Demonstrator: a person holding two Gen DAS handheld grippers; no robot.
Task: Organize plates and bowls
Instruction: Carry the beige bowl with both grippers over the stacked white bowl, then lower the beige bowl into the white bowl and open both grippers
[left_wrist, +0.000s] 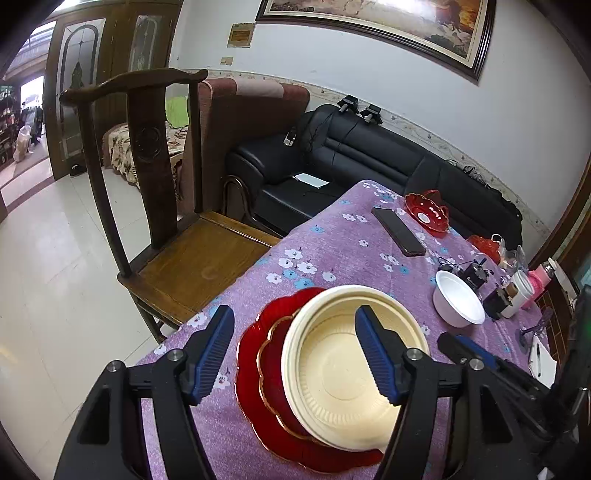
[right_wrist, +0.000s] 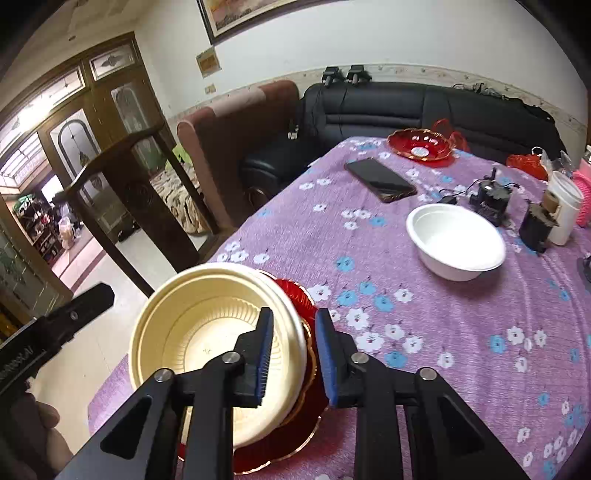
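Chair seat (left_wrist: 207, 258) in left view only

Cream bowl (left_wrist: 343, 373) tilted on red scalloped plate (left_wrist: 258, 380), white bowl (left_wrist: 458, 304) apart.

I see a cream bowl (left_wrist: 343, 369) with ribbed inside on red gold-rimmed scalloped plates (left_wrist: 258, 373); purple counter cloth (right_wrist: 424, 314) with white and blue flowers; plain white bowl (right_wrist: 456, 242); black phone (right_wrist: 380, 180); my grippers' pads (left_wrist: 214, 350) blue.
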